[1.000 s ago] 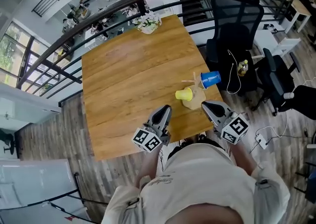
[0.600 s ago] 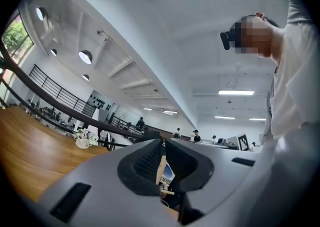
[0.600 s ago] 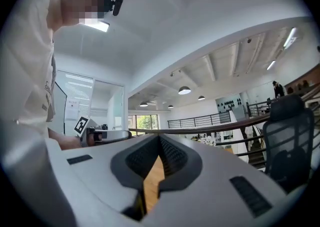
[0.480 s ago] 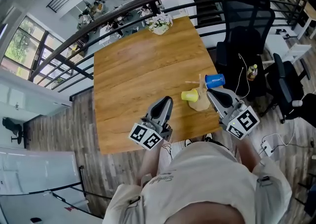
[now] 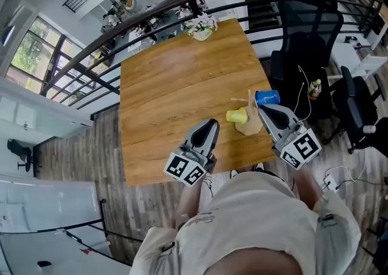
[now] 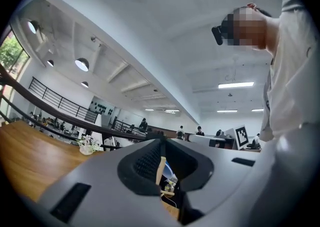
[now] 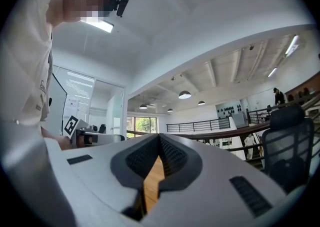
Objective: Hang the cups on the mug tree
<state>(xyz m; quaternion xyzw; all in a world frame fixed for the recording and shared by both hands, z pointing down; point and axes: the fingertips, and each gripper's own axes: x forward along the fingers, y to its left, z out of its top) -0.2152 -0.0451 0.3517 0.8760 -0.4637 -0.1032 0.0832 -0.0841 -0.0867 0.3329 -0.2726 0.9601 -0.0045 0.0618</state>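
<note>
Fingers [image 7: 142, 160] of the right gripper [image 5: 264, 110] are pressed together with nothing between them, only the wood of the table [image 5: 176, 86] showing past the tips; the left gripper [image 5: 211, 125] is likewise closed and empty in its own view. Both cups seem to be on the mug tree [image 5: 246, 127] already: the yellow cup [image 5: 237, 115] sticks out sideways on the tree's left and the blue cup [image 5: 267, 97] sideways on its right, each raised off the table, which suggests they hang from pegs, though the pegs themselves are too thin to make out. The tree stands near the table's right front corner, within easy reach. With no loose cup in sight, the grippers have nothing to carry, and that probably explains why they are closed and held low over the near edge, the left one well apart from the tree and the right one just beside its base. Compared with a second ago, the cups hang the same way, the jaws remain closed, and the right gripper has moved up from below the base to alongside it, nearer the blue cup.
</note>
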